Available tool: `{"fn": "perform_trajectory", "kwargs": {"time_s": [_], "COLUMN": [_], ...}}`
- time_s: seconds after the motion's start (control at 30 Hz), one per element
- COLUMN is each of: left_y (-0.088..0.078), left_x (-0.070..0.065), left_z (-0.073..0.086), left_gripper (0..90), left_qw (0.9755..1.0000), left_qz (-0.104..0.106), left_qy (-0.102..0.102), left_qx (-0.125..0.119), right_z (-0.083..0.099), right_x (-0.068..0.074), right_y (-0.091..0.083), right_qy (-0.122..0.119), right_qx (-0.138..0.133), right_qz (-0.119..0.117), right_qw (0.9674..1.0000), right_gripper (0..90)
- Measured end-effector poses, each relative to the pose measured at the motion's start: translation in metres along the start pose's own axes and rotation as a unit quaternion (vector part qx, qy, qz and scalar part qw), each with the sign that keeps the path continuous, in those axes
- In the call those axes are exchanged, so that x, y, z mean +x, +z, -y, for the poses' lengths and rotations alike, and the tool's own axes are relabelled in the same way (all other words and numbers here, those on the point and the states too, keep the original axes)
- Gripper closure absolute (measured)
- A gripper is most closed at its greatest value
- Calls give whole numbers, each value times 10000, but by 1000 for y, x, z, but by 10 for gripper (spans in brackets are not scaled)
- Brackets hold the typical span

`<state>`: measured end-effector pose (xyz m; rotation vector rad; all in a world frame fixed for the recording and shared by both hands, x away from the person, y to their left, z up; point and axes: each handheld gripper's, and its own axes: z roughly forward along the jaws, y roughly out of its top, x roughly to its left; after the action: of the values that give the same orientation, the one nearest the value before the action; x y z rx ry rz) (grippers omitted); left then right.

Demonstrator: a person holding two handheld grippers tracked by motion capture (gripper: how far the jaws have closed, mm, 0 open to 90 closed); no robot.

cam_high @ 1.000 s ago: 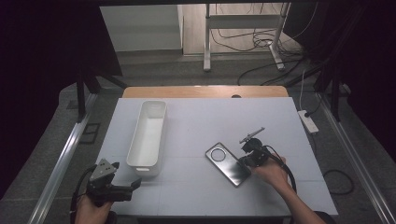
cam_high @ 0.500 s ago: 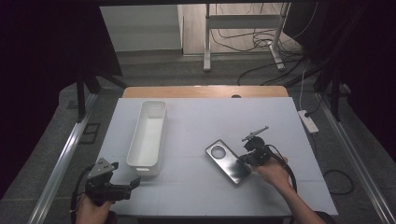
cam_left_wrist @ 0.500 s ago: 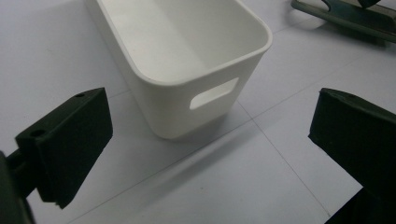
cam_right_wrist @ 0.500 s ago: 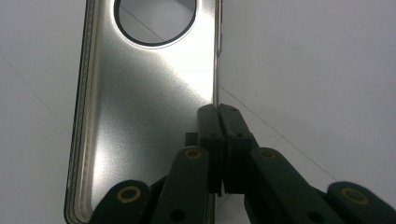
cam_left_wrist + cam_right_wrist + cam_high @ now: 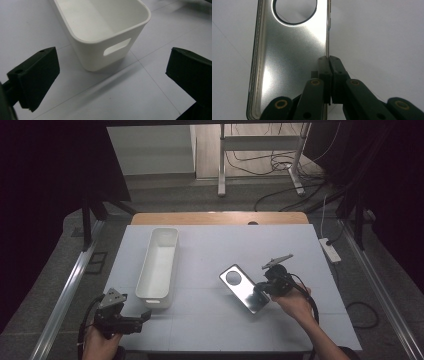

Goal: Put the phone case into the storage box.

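I stood at the near edge of a white table (image 5: 210, 245) with a two-jaw gripper in each hand. My right gripper (image 5: 263, 289) was over the right half of the table, its jaws pressed together on the long side wall of a silvery phone case (image 5: 243, 288). In the right gripper view the two black pads (image 5: 323, 72) met on that thin wall, one inside the case (image 5: 287, 62) and one outside. The case had a large round camera opening (image 5: 295, 11) at its far end. From the high view the case lay at a slant, its round opening toward the far left and its near end toward me; I could not tell whether it rested flat on the table or was tipped up along the gripped side.

My left gripper (image 5: 142, 316) was at the near left corner of the table, its jaws wide apart and holding nothing. It pointed toward the near end of a long white plastic bin (image 5: 159, 262), which stood empty on the left half of the table, well apart from the case. In the left gripper view the bin (image 5: 100, 30) showed a handle slot (image 5: 117, 46) in its near wall.
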<state>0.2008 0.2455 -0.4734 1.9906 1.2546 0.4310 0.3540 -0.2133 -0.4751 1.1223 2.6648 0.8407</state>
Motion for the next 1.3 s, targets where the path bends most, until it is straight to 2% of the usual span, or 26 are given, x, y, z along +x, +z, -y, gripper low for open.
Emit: {"fn": "perform_trajectory", "kwargs": {"time_s": [0.13, 0.4, 0.57, 0.67, 0.9, 1.3], "left_y": [0, 6, 11, 11, 12, 21], "left_x": [-1, -9, -14, -17, -23, -37], "left_z": [-1, -7, -12, -15, -18, -30], "left_gripper": [0, 0, 0, 0, 0, 0], "left_qw": [9999, 9997, 9993, 9993, 9988, 9964], "left_qz": [105, 172, 309, 257, 365, 752], "left_qy": [-62, 187, 213, 278, 324, 381], "left_qx": [-33, 8, -15, -46, -96, -125], "right_z": [-1, 0, 0, 0, 0, -1], "right_x": [0, -3, -3, -3, -2, -2], "right_y": [-3, -7, -10, -13, -15, -17], "right_qy": [-7, 26, 28, 19, 15, 44], "right_qx": [-71, -172, -226, -287, -315, -363], "right_qz": [22, 43, 90, 96, 124, 185], "right_qw": [10000, 9998, 9997, 9995, 9994, 9992], "right_gripper": [883, 882, 883, 883, 883, 883]}}
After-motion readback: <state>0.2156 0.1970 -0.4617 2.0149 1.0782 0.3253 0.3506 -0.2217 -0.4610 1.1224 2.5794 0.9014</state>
